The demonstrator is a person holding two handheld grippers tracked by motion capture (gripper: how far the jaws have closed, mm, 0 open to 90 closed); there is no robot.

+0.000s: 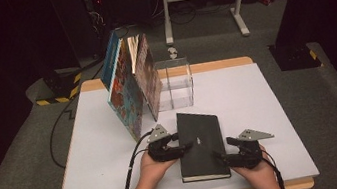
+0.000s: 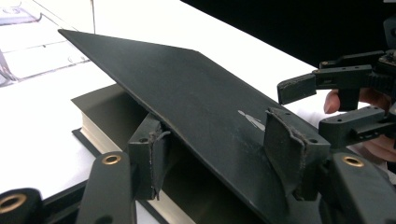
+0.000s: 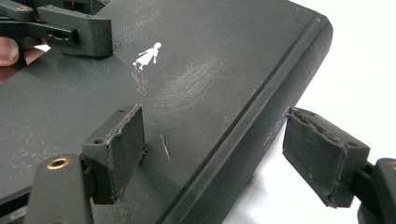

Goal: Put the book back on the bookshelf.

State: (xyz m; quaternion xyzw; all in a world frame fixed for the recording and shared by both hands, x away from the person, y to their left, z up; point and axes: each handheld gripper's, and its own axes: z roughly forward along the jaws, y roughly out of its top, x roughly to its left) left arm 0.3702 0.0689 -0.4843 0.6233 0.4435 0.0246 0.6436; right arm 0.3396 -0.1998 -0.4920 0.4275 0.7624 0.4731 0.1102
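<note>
Dim, dark surroundings; the white table [image 1: 260, 111] glares; close-ups slightly soft.

White figure emblem (black book [image 3: 196, 74])

Two forearms enter from the near edge of the desk [image 1: 111, 133], each hand gripping a claw. The left hand [image 1: 153, 167] holds the left claw [image 1: 184, 146] level at the left long edge of the black book [image 1: 202, 142], one jaw under the raised cover and one above it, both pads against the cover. The right hand [image 1: 258, 169] holds the right claw [image 1: 217, 156] at the book's right long edge near its front corner, jaws spread apart, one over the cover and one beside the spine, neither pressing.
</note>
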